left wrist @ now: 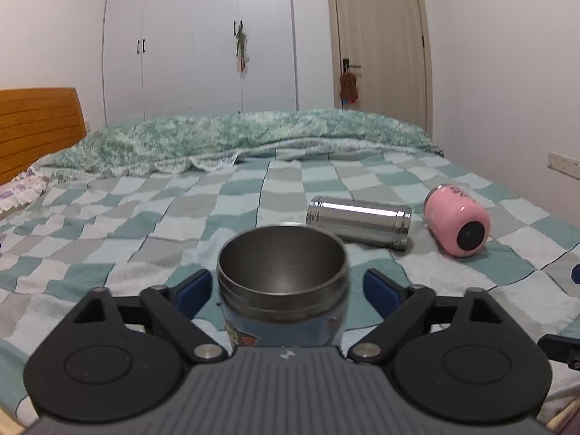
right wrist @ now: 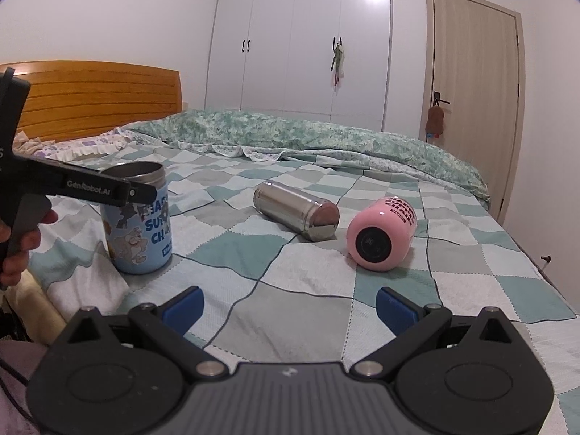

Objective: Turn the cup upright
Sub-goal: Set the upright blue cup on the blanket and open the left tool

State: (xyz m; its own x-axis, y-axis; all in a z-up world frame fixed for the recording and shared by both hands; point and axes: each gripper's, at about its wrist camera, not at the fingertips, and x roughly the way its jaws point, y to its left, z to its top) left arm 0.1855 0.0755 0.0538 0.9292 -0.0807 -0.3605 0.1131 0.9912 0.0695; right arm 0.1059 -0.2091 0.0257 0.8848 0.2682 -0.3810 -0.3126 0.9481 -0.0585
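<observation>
A blue cartoon-print cup [left wrist: 282, 290] with a steel inside stands upright on the checkered bedspread, mouth up; it also shows in the right wrist view [right wrist: 139, 224]. My left gripper [left wrist: 286, 286] is open, its blue pads either side of the cup with small gaps; its finger [right wrist: 90, 185] crosses the cup's rim. A steel cup [left wrist: 359, 223] lies on its side, also in the right wrist view [right wrist: 297, 214]. A pink cup [left wrist: 456, 224] lies on its side, base toward me [right wrist: 380, 237]. My right gripper [right wrist: 290, 304] is open and empty, hovering above the bedspread near the lying cups.
A green floral duvet [left wrist: 253, 137] is bunched across the far side of the bed. A wooden headboard [right wrist: 94, 90] stands at the left. The bed's right edge [right wrist: 536, 250] is near the pink cup. White wardrobes and a door are behind.
</observation>
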